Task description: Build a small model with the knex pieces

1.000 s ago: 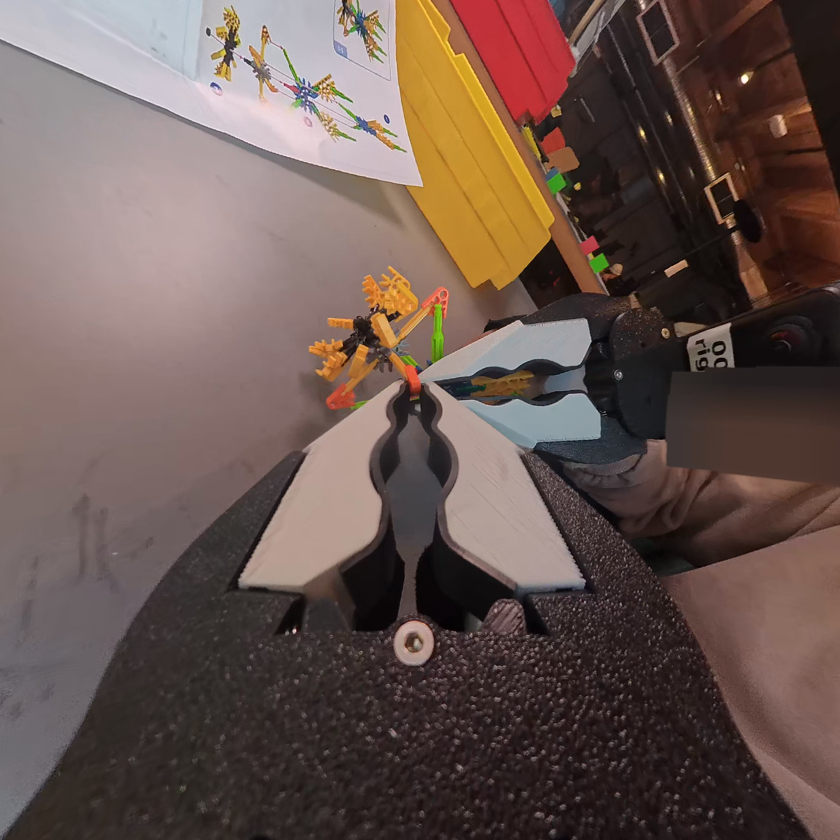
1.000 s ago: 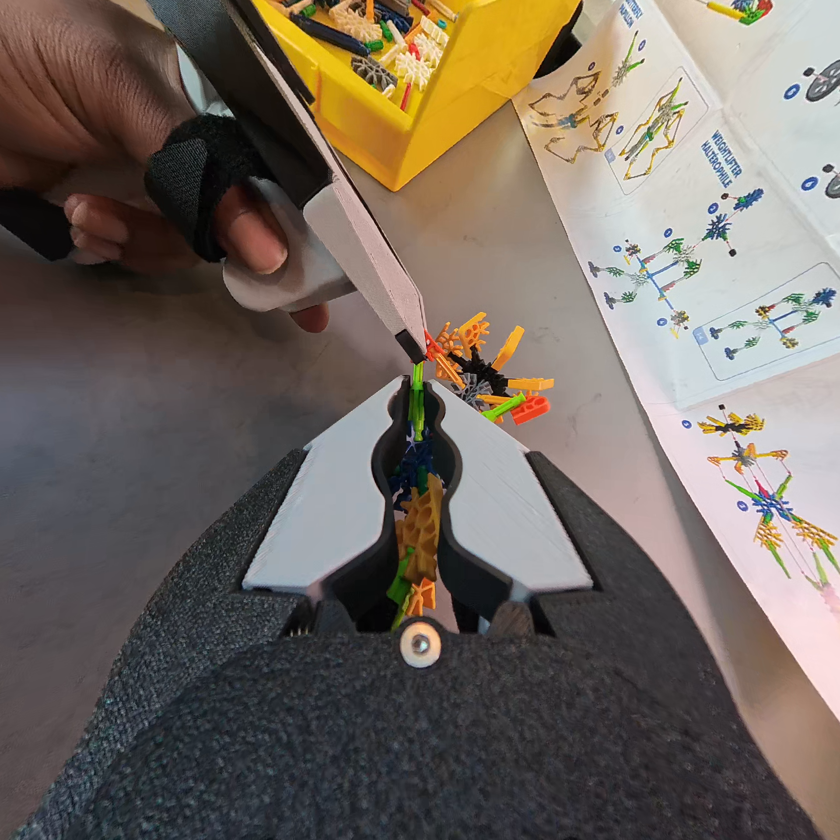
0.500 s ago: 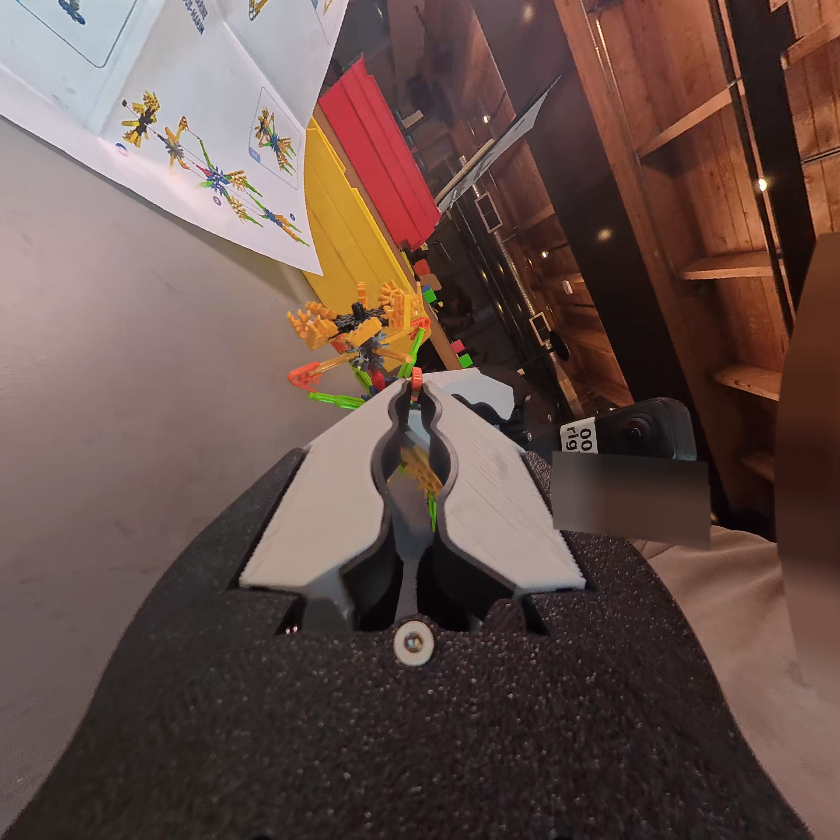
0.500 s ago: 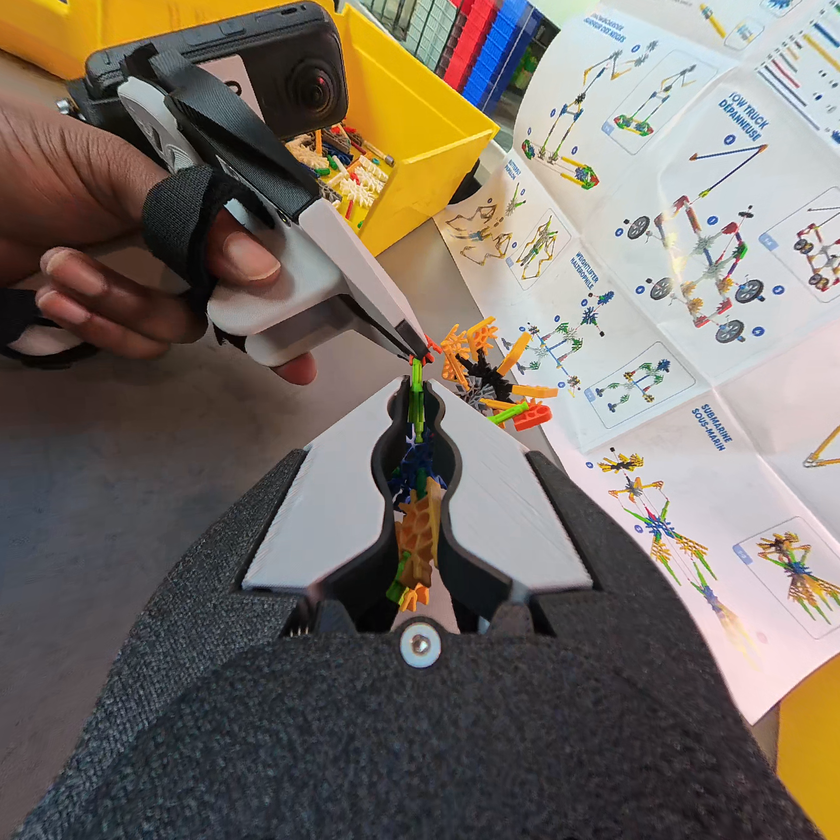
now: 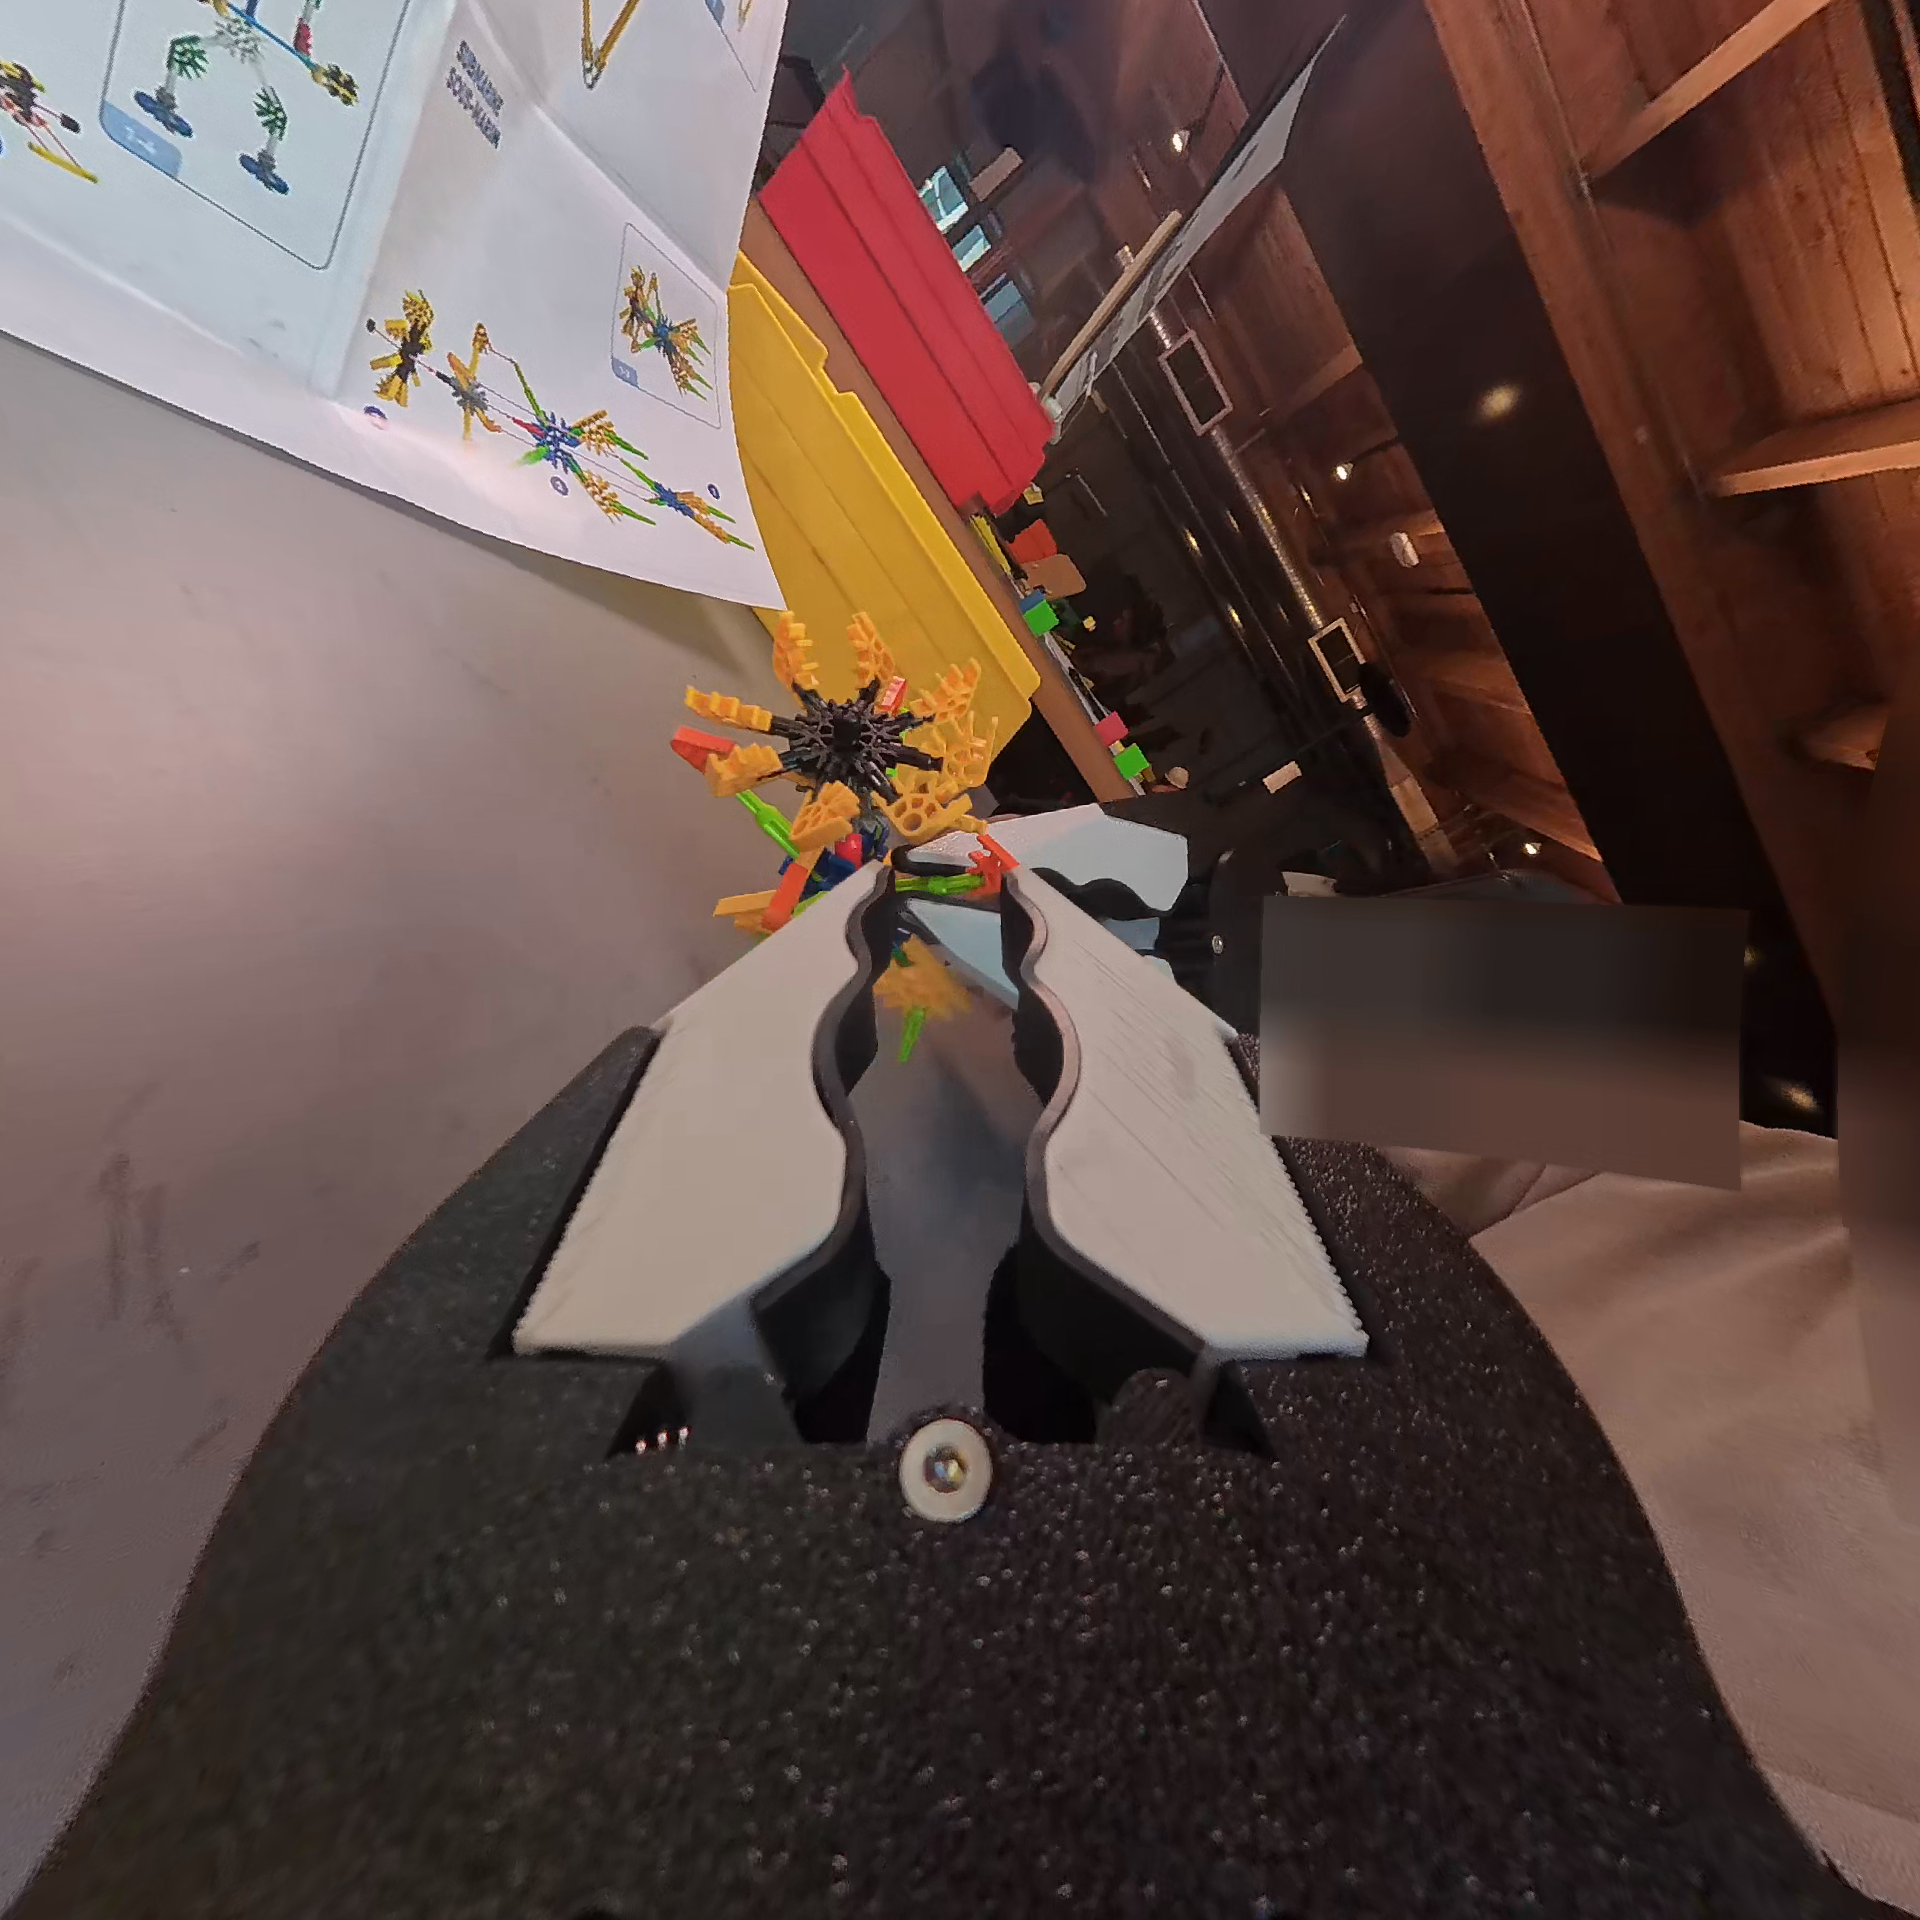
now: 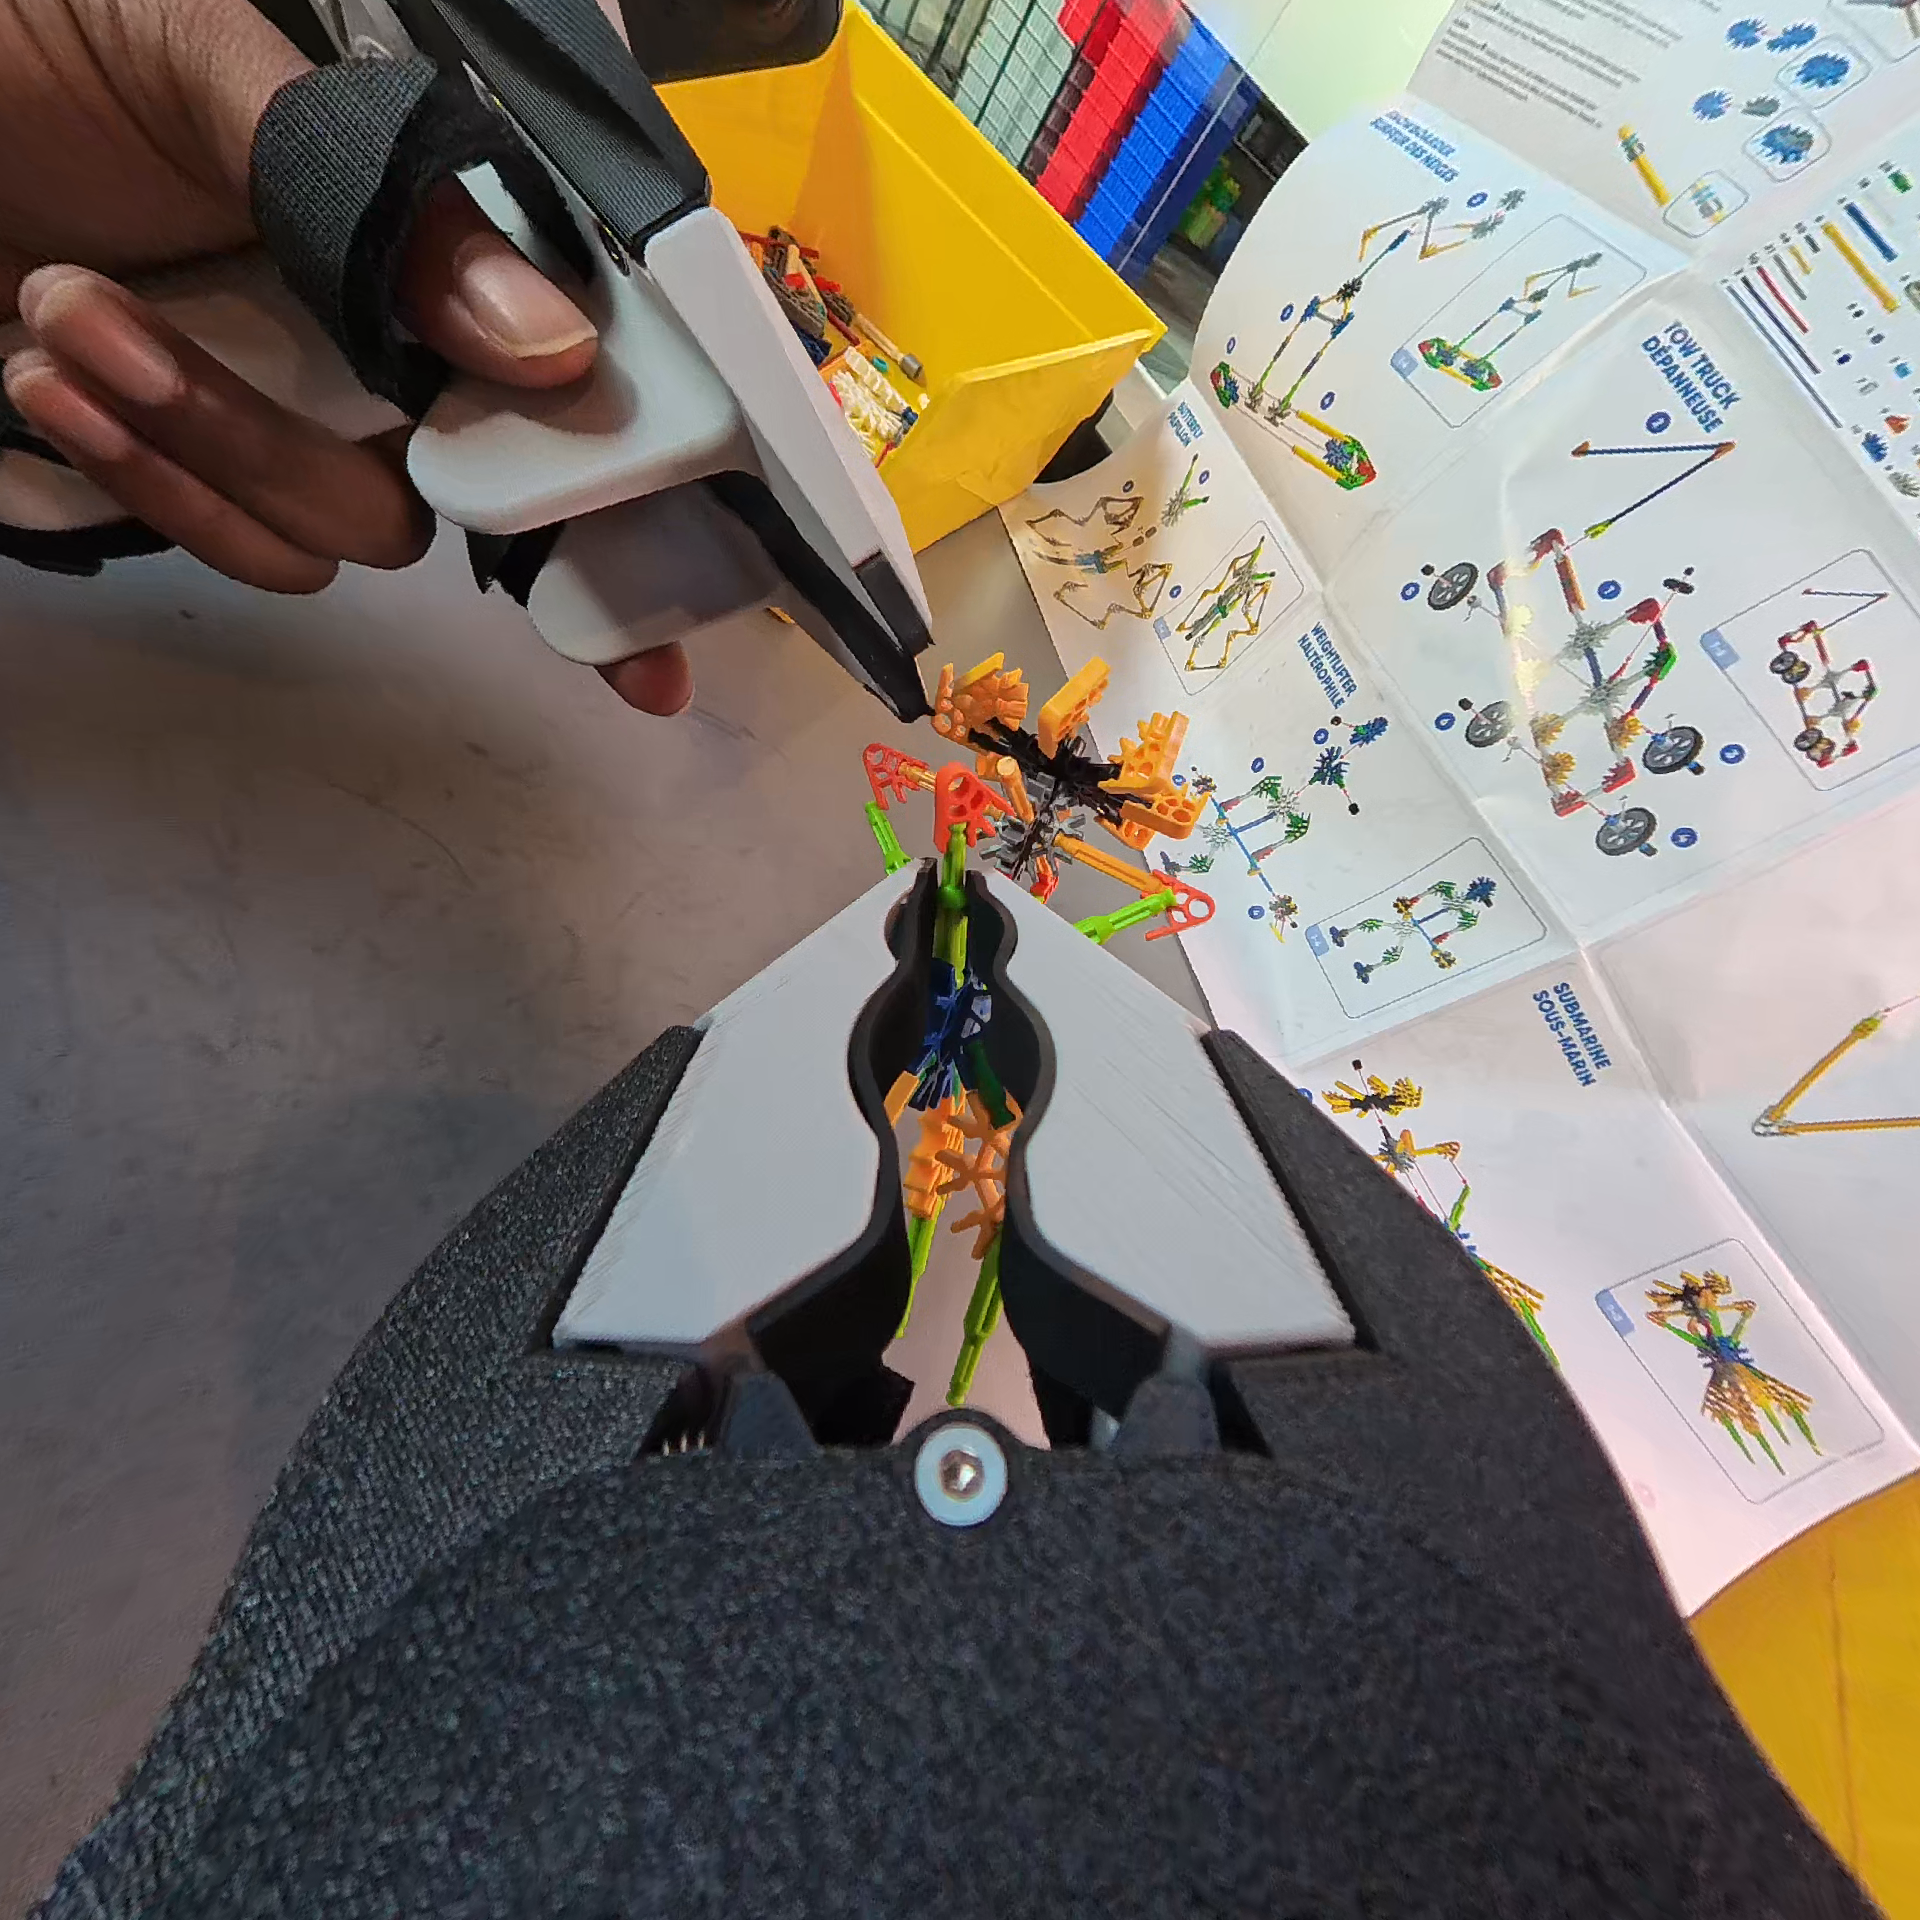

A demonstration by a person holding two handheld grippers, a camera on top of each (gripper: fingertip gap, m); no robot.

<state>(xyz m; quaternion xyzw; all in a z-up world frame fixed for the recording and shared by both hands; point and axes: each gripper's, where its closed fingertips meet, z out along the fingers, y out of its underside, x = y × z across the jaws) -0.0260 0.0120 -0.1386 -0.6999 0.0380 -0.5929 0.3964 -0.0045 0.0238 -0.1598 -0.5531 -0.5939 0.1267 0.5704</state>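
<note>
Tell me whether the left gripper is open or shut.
Open. In its own view the left gripper shows a clear gap between its fingers, and nothing is clamped between the tips beside the toy model.

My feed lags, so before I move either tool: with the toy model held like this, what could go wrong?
1. The right tool grips the model only by one thin green rod; most of it sticks out beyond the tips, so it might twist or pop apart.
2. The left tool is open, tips right beside the orange connectors; a nudge might knock pieces loose.
</note>
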